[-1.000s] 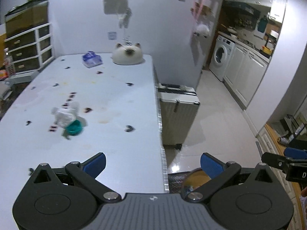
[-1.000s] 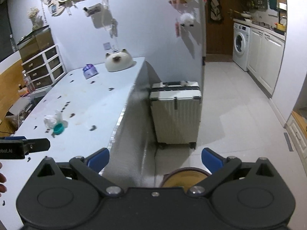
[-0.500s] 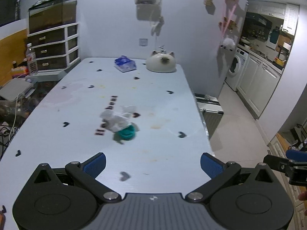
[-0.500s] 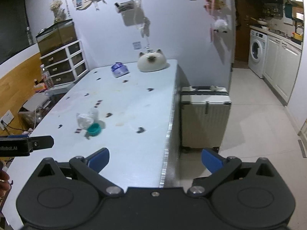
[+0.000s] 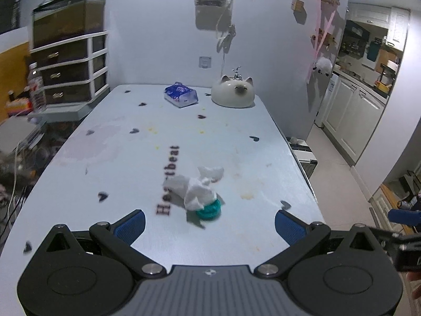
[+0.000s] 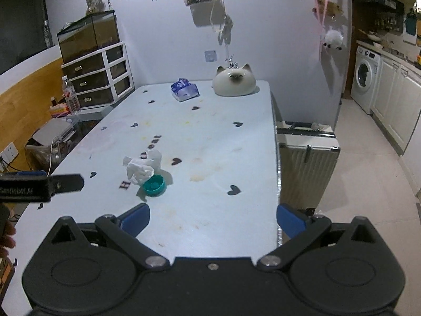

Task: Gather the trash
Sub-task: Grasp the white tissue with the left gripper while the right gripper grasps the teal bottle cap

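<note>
The left gripper [image 5: 209, 223] is hanging level with its blue-padded jaws spread wide and nothing between them, pointing toward twelve o'clock. The right gripper [image 6: 212, 217] is doing the same, jaws wide apart and empty. Each gripper is showing at the other camera's edge: the right at four o'clock, the left at nine. What may be fingertips [image 6: 6, 238] are showing at eight o'clock.

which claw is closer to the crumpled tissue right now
Left. The left claw faces the tissue just ahead; the right claw sits farther back, with the tissue ahead to its left.
</note>
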`<state>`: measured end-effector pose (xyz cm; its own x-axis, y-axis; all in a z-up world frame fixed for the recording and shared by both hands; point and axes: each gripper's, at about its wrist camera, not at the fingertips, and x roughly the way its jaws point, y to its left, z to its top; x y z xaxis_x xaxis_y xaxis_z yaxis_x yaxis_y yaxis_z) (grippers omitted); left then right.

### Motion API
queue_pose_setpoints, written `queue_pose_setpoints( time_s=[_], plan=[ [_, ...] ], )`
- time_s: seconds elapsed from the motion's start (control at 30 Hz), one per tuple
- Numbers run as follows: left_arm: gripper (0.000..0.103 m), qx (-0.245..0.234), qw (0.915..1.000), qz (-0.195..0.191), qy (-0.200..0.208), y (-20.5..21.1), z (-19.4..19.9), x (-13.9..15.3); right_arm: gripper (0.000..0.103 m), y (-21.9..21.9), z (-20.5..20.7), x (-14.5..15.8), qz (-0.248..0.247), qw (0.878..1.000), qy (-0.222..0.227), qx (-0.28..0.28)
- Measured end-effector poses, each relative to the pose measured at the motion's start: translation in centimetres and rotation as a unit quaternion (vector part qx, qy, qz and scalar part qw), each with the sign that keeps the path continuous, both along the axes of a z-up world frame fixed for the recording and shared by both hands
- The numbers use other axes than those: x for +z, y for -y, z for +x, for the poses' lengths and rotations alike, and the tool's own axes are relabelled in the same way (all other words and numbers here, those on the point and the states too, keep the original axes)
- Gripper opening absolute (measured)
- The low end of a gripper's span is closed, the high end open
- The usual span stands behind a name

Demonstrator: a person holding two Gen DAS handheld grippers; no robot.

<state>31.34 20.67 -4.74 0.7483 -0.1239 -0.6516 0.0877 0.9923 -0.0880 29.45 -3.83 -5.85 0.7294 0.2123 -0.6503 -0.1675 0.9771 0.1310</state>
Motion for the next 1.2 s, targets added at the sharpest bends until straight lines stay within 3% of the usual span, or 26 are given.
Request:
queue_pose_setpoints(
  time_s=[0.33,0.57,0.8,1.0,1.17,1.2],
  plan=[
    [0.103,-0.084,0.9962,0.023,0.006,0.4,8.2,-4.0,0.103,-2.5,4.9,-3.3,0.000,0.999,-0.040,-0.004],
    [0.095,-0.066,0.9977,0.014,0.005,-1.0,12.7,-7.5,0.103,-3.9,7.7,-5.8,0.005,0.998,-0.059,0.005],
    [0.091,-0.079,0.9956,0.002,-0.050,-1.8,16.0,-10.9,0.103,-6.2,10.3,-8.4,0.004,0.996,-0.078,0.034],
    [0.058,-0.035,0.9960,-0.041,-0.070,-3.3,17.5,-12.4,0.103,-8.2,12.3,-9.9,0.003,0.994,-0.090,0.057],
    [0.025,-0.030,0.9946,-0.049,-0.087,-4.3,17.3,-13.1,0.103,-9.7,13.9,-11.0,0.005,0.993,-0.092,0.078],
    [0.024,-0.026,0.9944,-0.053,-0.088,-4.7,17.1,-13.2,0.103,-10.1,14.3,-11.3,0.004,0.992,-0.094,0.083]
  ],
)
